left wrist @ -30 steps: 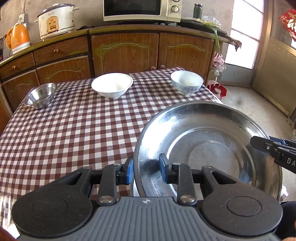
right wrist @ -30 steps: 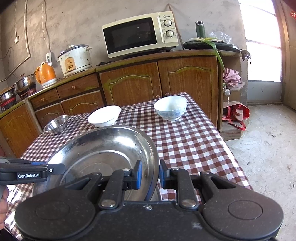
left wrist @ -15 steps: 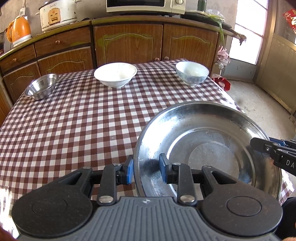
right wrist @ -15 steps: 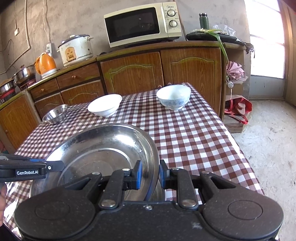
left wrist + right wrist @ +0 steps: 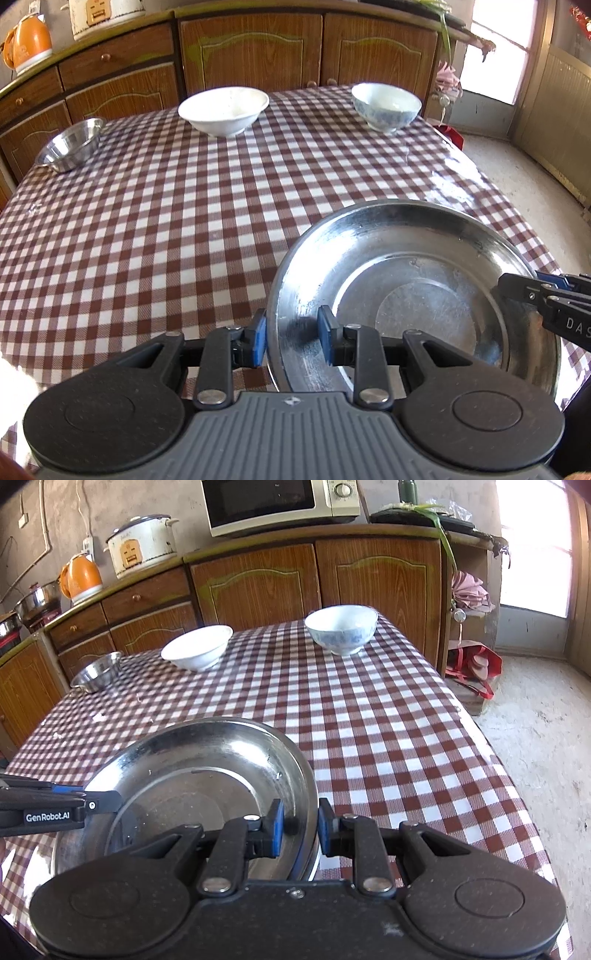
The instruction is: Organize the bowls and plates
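Both grippers, left (image 5: 291,339) and right (image 5: 301,827), clamped on the pan (image 5: 424,295) rim, have lowered it nearer the table (image 5: 184,221), bowls at 12 o'clock untouched.

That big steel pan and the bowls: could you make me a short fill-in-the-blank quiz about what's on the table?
1. Each claw, left claw and right claw, grips the steel pan by its ____.
2. The tablecloth has a red-and-white ____ pattern.
3. Between the small steel bowl and the blue-patterned bowl sits a plain ____ bowl.

Missing words: rim; checked; white
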